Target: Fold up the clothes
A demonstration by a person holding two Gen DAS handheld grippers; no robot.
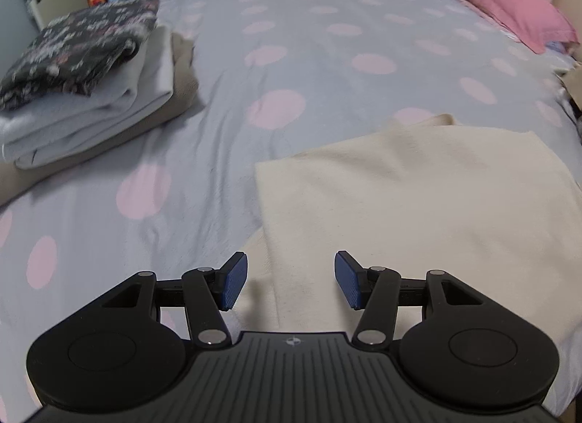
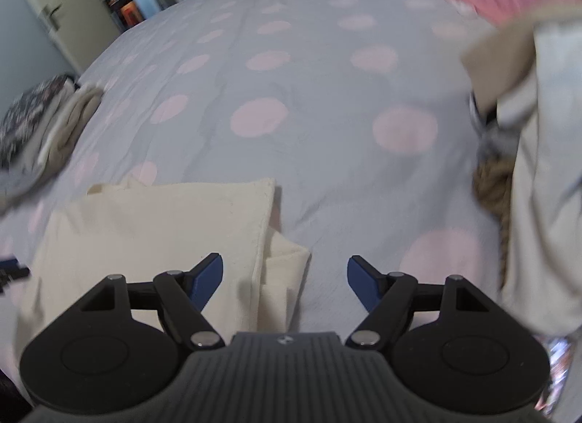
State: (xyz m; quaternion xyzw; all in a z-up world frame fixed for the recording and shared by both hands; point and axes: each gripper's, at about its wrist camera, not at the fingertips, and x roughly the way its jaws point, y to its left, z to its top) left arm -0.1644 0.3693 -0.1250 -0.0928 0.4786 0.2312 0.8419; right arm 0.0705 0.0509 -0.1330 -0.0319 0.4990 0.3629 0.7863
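Near the bed's [image 1: 309,59] front edge lies the cream garment [image 1: 418,212], partly folded, soft and light, likely limp when lifted. Left gripper [image 1: 291,283] and right gripper [image 2: 285,279] hover released, empty; its corners offer the best hold.

bedspread [image 1: 291,59] open, folded stack [image 1: 83,88] left
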